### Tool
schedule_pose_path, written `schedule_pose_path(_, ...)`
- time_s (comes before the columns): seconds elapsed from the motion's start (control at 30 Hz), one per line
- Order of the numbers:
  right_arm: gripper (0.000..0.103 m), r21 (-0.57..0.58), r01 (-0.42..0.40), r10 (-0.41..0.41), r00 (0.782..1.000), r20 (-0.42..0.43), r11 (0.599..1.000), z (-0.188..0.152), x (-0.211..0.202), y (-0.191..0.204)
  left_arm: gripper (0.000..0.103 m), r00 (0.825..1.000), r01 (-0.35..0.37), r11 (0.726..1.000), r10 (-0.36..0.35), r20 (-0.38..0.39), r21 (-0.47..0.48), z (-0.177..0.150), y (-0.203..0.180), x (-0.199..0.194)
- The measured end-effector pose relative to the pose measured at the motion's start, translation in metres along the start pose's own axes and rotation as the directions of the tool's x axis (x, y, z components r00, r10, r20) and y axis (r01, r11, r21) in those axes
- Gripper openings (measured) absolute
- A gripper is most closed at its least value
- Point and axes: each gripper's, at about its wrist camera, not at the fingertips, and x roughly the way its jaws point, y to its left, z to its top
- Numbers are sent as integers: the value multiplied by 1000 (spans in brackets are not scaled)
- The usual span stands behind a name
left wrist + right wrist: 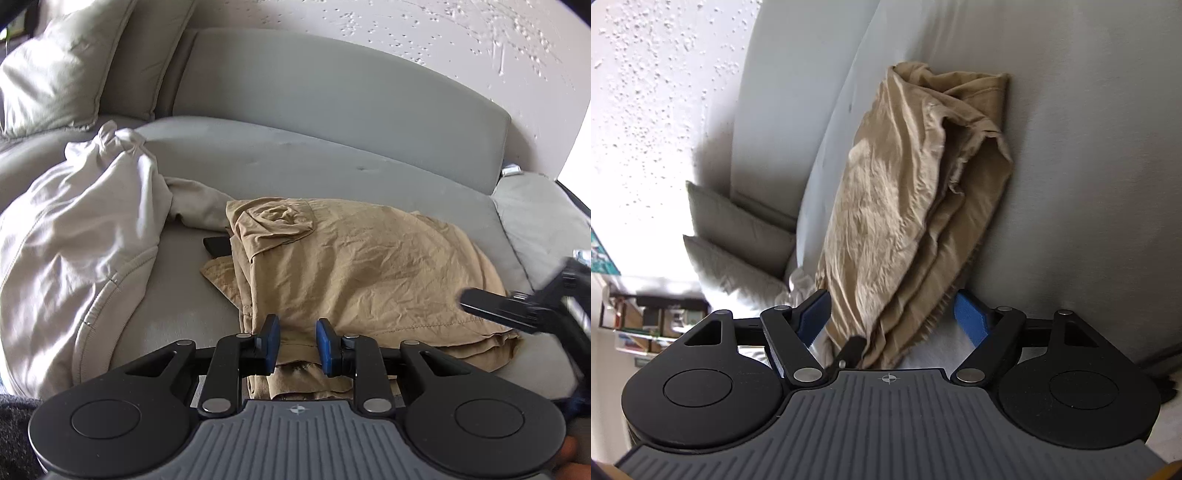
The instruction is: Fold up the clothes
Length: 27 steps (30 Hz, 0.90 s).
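A tan garment lies roughly folded on the grey sofa seat; it also shows in the right wrist view. My left gripper is open, its blue pads on either side of the garment's near edge, nothing pinched. My right gripper is open wide, rolled sideways, with the garment's end between its blue pads. The right gripper also shows at the right edge of the left wrist view, over the garment's right end.
A crumpled white garment lies on the seat to the left. A small black object peeks out beside the tan garment. Cushions lean at the sofa's back left. A light cloth lies at the right.
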Motion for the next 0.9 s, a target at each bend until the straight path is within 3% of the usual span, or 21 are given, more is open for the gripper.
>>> schedule_pose_path(0.3, 76, -145, 125, -98, 979, 181, 982, -2, 53, 36, 24, 999, 36, 998, -36, -1, -46, 1, 8, 0)
schedule_pose_path(0.33, 68, -152, 145, -114, 974, 194, 978, -1, 57, 38, 24, 999, 41, 998, -41, -1, -48, 2, 9, -2)
schedule_pose_path(0.37, 48, -153, 163, -131, 971, 202, 975, 0, 60, 39, 24, 999, 46, 998, -46, -1, -51, 3, 10, -4)
schedule_pose_path(0.47, 20, -107, 137, -123, 984, 130, 985, 15, 53, 30, 29, 996, 90, 992, -89, 7, -94, 8, 14, -23)
schedule_pose_path(0.53, 12, -155, 112, -99, 991, 88, 982, 25, 42, 35, 40, 993, 117, 987, -114, 27, -107, 13, 15, -40)
schedule_pose_path(0.67, 10, -349, 76, -58, 996, 64, 934, 36, 0, 63, 48, 984, 160, 979, -149, 96, -123, 28, 17, -76)
schedule_pose_path(0.77, 11, -444, 28, -59, 997, -55, 896, 54, -39, 70, 69, 976, 194, 975, -182, 119, -107, 45, 15, -85)
schedule_pose_path(0.83, 11, -474, 8, -89, 985, -147, 880, 69, -64, 61, 78, 971, 238, 970, -237, 44, -44, 50, 1, -64)
schedule_pose_path(0.9, 11, -462, 26, -135, 970, -204, 887, 86, -86, 41, 80, 958, 286, 958, -285, -35, 16, 54, -12, -44)
